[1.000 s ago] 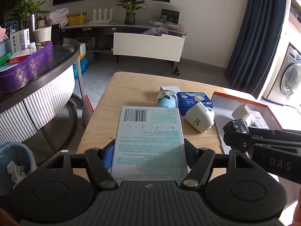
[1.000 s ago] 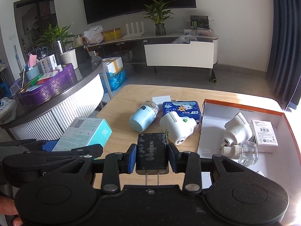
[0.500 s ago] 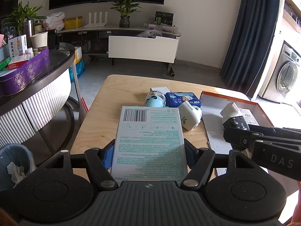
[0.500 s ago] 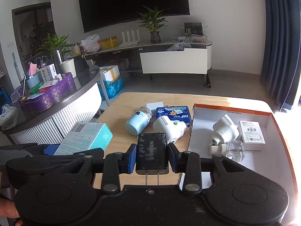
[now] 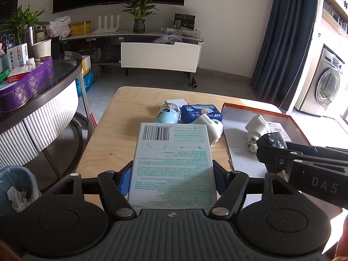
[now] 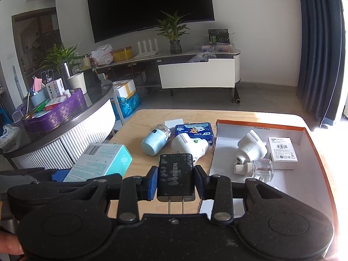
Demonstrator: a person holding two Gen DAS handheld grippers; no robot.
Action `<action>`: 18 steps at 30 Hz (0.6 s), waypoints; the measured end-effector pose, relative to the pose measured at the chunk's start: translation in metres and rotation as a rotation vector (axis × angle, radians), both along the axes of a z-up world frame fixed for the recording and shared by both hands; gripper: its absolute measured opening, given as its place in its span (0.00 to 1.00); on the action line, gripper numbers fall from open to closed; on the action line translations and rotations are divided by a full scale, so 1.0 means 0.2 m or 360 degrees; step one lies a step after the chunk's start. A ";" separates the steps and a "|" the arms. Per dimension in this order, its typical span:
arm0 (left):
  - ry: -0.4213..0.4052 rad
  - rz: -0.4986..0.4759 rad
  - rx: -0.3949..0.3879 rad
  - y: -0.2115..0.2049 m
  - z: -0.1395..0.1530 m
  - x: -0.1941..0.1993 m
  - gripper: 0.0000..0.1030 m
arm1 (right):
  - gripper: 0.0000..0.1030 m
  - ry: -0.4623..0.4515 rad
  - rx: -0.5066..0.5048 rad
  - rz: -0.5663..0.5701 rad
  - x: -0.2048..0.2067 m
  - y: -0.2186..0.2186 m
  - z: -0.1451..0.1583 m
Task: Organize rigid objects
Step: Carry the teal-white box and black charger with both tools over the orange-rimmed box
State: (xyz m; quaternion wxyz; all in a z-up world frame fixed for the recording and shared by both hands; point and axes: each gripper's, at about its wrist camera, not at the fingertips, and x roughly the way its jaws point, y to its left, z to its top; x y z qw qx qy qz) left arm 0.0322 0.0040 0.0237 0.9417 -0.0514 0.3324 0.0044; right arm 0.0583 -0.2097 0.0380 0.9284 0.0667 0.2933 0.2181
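We see a wooden table [image 6: 134,130] carrying an open, orange-rimmed box [image 6: 313,143] on its right side. Our left gripper [image 5: 173,174] is closed around a teal-and-white carton [image 5: 174,163] (barcode facing up), held above the table's near edge. Our right gripper [image 6: 175,180] clamps a black charger [image 6: 175,177], prongs pointing back toward us, beside the box's left wall. A white plug-in device [image 6: 250,148] lies inside the box.
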 end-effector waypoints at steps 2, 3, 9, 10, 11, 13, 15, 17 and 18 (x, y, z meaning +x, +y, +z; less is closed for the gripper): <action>0.0000 -0.0003 -0.0001 -0.01 0.00 0.00 0.69 | 0.43 -0.0004 0.0003 -0.0007 -0.01 -0.01 0.00; -0.0002 -0.0002 -0.0002 -0.01 0.00 -0.01 0.69 | 0.43 -0.0005 0.0005 -0.0010 -0.01 -0.02 0.00; -0.0007 -0.0016 0.0005 -0.03 0.01 -0.01 0.69 | 0.43 -0.0012 0.0015 -0.0028 -0.03 -0.05 0.01; -0.0008 -0.0017 0.0005 -0.04 0.01 -0.02 0.69 | 0.43 -0.0014 0.0016 -0.0031 -0.04 -0.05 0.01; -0.0009 -0.0018 0.0004 -0.04 0.01 -0.02 0.69 | 0.43 -0.0017 0.0017 -0.0034 -0.04 -0.05 0.01; -0.0011 -0.0023 0.0004 -0.05 0.01 -0.02 0.69 | 0.43 -0.0021 0.0020 -0.0041 -0.04 -0.07 0.02; -0.0012 -0.0028 0.0005 -0.06 0.01 -0.02 0.69 | 0.43 -0.0025 0.0022 -0.0048 -0.05 -0.08 0.02; -0.0016 -0.0035 0.0005 -0.06 0.02 -0.02 0.69 | 0.43 -0.0028 0.0025 -0.0056 -0.05 -0.09 0.02; -0.0017 -0.0039 0.0006 -0.06 0.02 -0.02 0.69 | 0.43 -0.0028 0.0025 -0.0060 -0.05 -0.10 0.02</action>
